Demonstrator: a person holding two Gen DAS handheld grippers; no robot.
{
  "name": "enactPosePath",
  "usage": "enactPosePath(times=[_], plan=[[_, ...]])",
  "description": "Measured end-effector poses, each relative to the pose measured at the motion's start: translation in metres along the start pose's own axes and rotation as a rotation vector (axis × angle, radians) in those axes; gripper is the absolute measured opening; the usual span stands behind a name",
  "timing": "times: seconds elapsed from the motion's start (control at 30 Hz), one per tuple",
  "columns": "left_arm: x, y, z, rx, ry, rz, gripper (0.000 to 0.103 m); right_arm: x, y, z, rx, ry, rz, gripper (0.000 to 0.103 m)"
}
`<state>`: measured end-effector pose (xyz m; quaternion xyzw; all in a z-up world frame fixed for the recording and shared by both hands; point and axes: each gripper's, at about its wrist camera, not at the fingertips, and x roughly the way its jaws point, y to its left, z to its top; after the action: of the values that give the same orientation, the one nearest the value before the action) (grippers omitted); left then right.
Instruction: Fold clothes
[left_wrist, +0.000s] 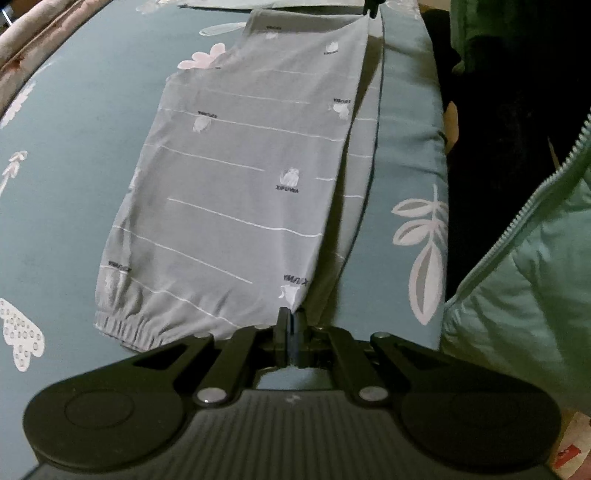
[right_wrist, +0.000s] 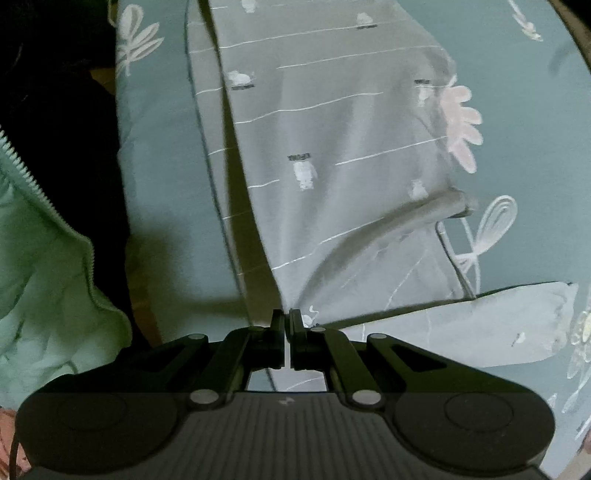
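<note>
The left gripper (left_wrist: 291, 317), its jaws pressed together, pinches the near edge of the grey trousers (left_wrist: 236, 177) beside the elastic cuff (left_wrist: 125, 326), and the right gripper (right_wrist: 288, 318), likewise clamped tight, pinches the same edge at the waist end, so the upper layer hangs between them as a raised flap over the layer lying flat on the bed (left_wrist: 66, 155). The likely trouble, as I judge it, is the flap coming down crooked: if one gripper drops sooner or pulls harder than the other, the upper leg will land skewed against the lower one and its edges will not line up. A pinch this close to the hem could also slip and let the thin cloth fall in a heap. Towards the right, a rolled ridge (right_wrist: 424, 212) already creases the fabric near the far side, and it may be pressed into the fold. The trousers lie along the bed's near edge, just beside the person's green zipped jacket (left_wrist: 517, 295); they are light grey with thin white stripes, small printed figures and dark lettering, soft and limp.
</note>
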<state>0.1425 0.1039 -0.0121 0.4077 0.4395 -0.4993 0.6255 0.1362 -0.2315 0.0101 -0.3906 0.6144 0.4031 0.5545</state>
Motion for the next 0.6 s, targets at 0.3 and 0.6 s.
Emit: enactPosePath(times=[0.3, 0.6], plan=[[0.009, 0.005, -0.010, -0.032, 0.026, -0.056, 0.000, 0.006, -0.008, -0.002, 0.003, 0.032, 0.043, 0.003], [0.016, 0.009, -0.016, -0.025, 0.048, -0.084, 0.000, 0.020, -0.008, 0.001, -0.029, 0.054, 0.067, 0.003]])
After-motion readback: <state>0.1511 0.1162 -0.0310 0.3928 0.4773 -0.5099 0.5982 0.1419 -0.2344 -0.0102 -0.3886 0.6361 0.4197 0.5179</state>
